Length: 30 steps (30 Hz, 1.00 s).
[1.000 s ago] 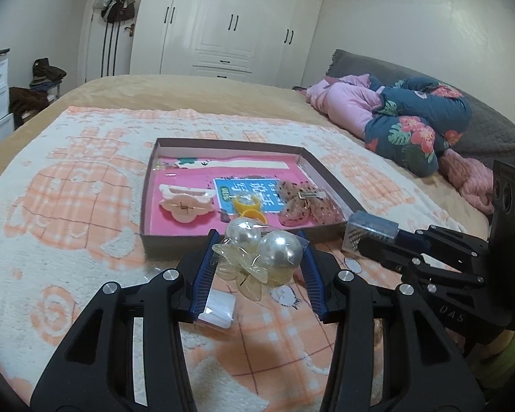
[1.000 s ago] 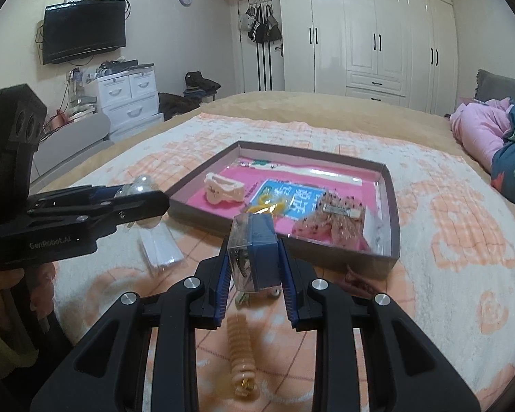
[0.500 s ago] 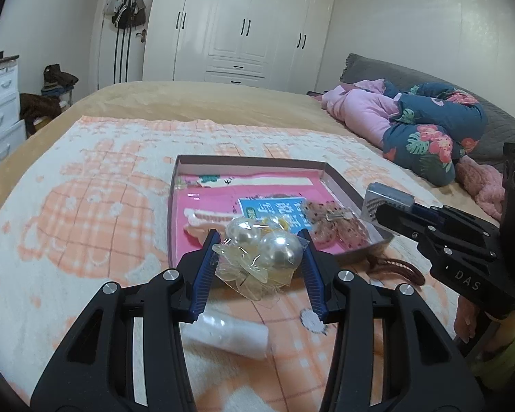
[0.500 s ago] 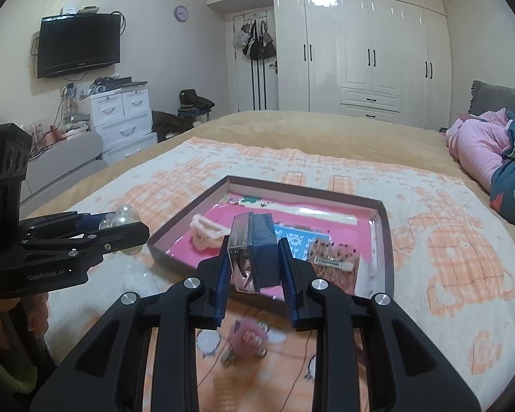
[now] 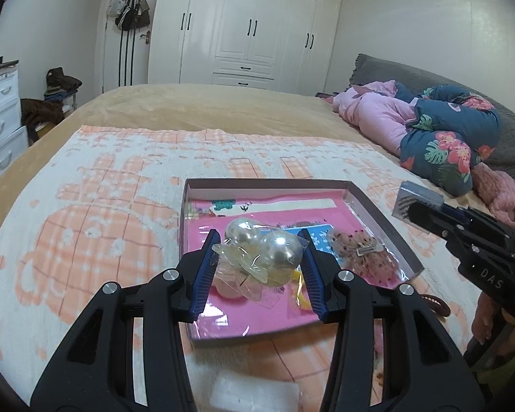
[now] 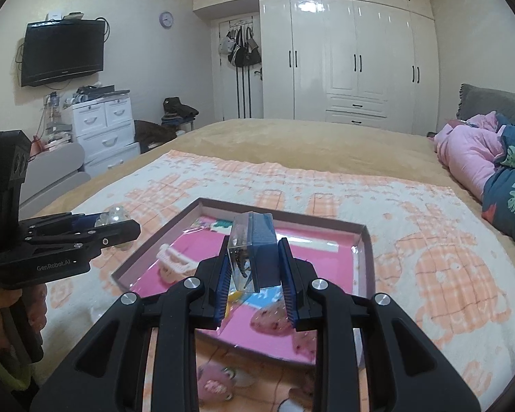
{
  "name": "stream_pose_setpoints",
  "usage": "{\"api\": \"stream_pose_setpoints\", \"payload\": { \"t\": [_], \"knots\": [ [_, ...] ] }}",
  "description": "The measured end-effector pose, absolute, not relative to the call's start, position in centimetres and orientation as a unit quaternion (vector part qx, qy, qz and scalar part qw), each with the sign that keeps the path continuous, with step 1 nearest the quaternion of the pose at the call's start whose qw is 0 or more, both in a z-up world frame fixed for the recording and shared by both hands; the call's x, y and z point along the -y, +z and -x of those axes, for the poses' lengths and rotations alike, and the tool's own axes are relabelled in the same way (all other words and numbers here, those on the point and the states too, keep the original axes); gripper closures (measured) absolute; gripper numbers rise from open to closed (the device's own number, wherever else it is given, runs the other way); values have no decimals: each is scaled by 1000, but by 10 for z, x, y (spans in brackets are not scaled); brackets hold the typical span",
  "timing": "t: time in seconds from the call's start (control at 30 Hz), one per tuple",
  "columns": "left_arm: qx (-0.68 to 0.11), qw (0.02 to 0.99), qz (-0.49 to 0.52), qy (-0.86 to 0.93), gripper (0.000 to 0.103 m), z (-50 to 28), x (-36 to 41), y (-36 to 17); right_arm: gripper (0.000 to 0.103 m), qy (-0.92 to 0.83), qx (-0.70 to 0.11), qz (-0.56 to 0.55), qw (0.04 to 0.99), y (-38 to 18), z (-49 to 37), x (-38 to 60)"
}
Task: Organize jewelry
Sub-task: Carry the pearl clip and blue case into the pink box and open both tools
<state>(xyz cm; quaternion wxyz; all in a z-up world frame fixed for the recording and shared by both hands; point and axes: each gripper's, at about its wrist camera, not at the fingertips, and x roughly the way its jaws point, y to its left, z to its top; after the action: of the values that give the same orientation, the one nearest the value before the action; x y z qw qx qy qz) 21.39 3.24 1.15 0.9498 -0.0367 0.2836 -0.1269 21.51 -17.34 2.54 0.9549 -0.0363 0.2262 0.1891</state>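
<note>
A shallow box tray (image 5: 267,182) with a pink lining lies on the orange-and-white blanket. My left gripper (image 5: 259,240) is shut on a clear bag of two large pearl ornaments (image 5: 262,250), held above the tray's near part. My right gripper (image 6: 254,243) is shut on a small clear case with a blue insert (image 6: 254,250), held above the tray's near edge (image 6: 367,250). Each gripper shows in the other's view: the right gripper (image 5: 417,211) at right, the left gripper (image 6: 120,228) at left. In the tray lie a white hair claw (image 6: 173,261), speckled pink clips (image 5: 357,250) and a blue card (image 5: 321,237).
On the blanket in front of the tray lie a white packet (image 5: 254,391), a brown hair tie (image 5: 436,305) and a pink round ornament (image 6: 213,382). Pink and floral bedding (image 5: 446,137) is heaped at right. White drawers (image 6: 103,127) stand beyond the bed's left side.
Both grippers moved forward and a little up, from in front of the tray to above it. Each keeps the same grip on its item.
</note>
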Motion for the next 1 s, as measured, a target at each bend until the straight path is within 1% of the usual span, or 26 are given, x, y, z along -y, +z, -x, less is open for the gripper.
{"api": "stream_pose_setpoints", "payload": {
  "t": [0.23,0.57,1.0],
  "knots": [
    [-308,942,41,-130,66,-233,-29,-10,78,179,-248,39,951,13,-243,174],
    [-345,928,24,-142,66,-240,-12,-40,78,178,-329,20,927,-21,-289,169],
    [-355,924,20,-138,66,-242,-7,-47,77,163,-368,26,915,-47,-303,164]
  ]
}}
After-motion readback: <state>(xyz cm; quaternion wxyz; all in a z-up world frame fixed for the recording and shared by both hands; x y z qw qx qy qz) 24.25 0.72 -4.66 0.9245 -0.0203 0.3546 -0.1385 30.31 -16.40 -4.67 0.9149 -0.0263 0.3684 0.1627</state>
